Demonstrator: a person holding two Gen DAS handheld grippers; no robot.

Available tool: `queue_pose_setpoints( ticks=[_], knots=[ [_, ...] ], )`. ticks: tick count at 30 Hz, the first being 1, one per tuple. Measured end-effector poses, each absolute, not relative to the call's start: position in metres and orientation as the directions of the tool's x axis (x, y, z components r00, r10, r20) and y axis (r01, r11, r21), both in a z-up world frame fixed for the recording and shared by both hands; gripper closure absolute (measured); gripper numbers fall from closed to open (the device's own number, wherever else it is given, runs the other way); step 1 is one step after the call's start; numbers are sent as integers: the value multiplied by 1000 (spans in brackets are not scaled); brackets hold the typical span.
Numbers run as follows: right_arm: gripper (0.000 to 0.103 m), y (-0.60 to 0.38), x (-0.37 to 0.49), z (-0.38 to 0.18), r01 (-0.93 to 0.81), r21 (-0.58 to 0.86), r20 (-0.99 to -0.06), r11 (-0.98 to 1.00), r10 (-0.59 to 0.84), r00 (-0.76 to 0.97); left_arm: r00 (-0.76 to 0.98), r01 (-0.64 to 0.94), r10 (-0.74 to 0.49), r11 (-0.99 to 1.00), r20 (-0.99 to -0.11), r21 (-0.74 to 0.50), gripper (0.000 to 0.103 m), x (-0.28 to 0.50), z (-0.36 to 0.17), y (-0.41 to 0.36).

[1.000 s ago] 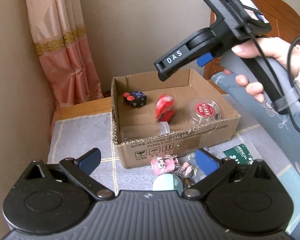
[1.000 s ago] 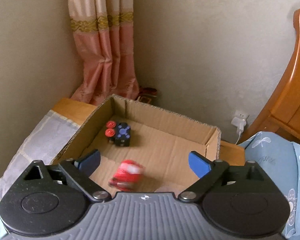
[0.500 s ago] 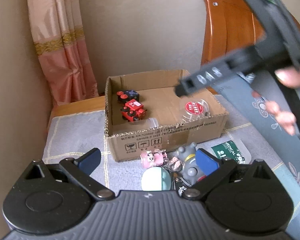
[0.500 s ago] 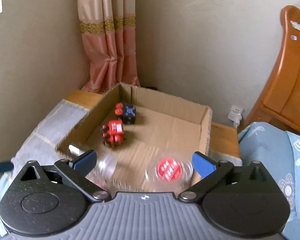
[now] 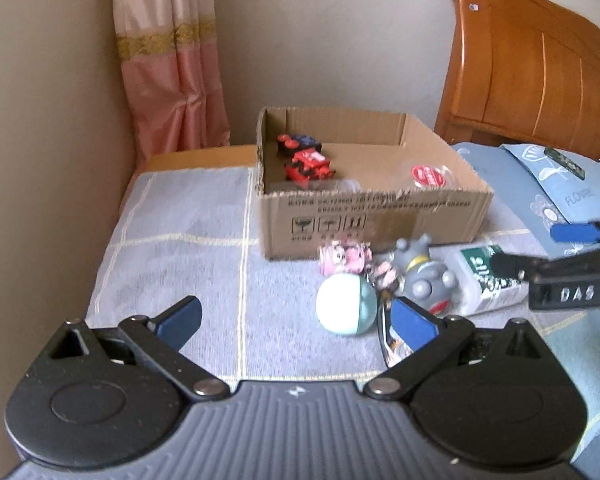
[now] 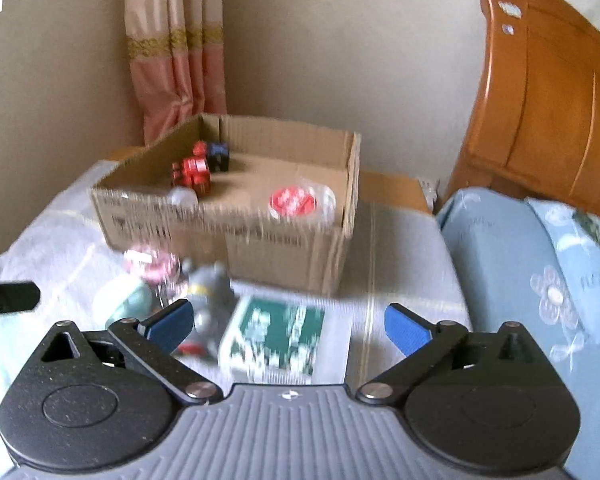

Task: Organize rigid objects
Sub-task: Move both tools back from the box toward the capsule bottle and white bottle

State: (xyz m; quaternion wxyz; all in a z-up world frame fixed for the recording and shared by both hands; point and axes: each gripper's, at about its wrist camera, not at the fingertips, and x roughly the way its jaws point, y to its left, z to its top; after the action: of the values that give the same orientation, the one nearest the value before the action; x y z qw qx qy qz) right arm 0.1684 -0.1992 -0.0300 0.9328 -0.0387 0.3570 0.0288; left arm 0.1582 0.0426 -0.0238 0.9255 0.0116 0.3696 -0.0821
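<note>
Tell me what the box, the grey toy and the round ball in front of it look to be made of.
Box: corrugated cardboard, matt brown, fluted torn rim, printed symbols.
Grey toy: probably moulded plastic or vinyl, smooth with a slight sheen.
Ball: likely hard plastic, glossy, white and pale green halves.

A grey checked cloth (image 5: pixel 172 240) carries a cardboard box (image 5: pixel 380 220) and toys (image 5: pixel 424 276).

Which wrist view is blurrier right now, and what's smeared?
Right wrist: heavy motion blur, with the print on the cardboard box, the green-label bottle and the grey figure all smeared. Left wrist: mostly sharp, box print half legible; soft only on the pink toy. Both show fisheye bending.
</note>
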Motion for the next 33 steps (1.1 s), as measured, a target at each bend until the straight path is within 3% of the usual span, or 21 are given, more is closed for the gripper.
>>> queue_pose_setpoints(
  ticks=[11, 22, 33],
  knots=[
    [0, -205, 186, -74, 2, -1, -734, 1000, -2, 679, 670, 315, -257, 948, -696, -47, 2, 147, -25, 23],
    [0, -228, 179, -91, 62, -1, -769, 998, -41, 638, 529, 532, -334, 847, -780, -2, 2, 127, -58, -6],
    [0, -228, 177, -96, 47, -12, -774, 999, -39, 632, 434, 538, -321, 842, -842, -43, 2, 124, -90, 5]
  ],
)
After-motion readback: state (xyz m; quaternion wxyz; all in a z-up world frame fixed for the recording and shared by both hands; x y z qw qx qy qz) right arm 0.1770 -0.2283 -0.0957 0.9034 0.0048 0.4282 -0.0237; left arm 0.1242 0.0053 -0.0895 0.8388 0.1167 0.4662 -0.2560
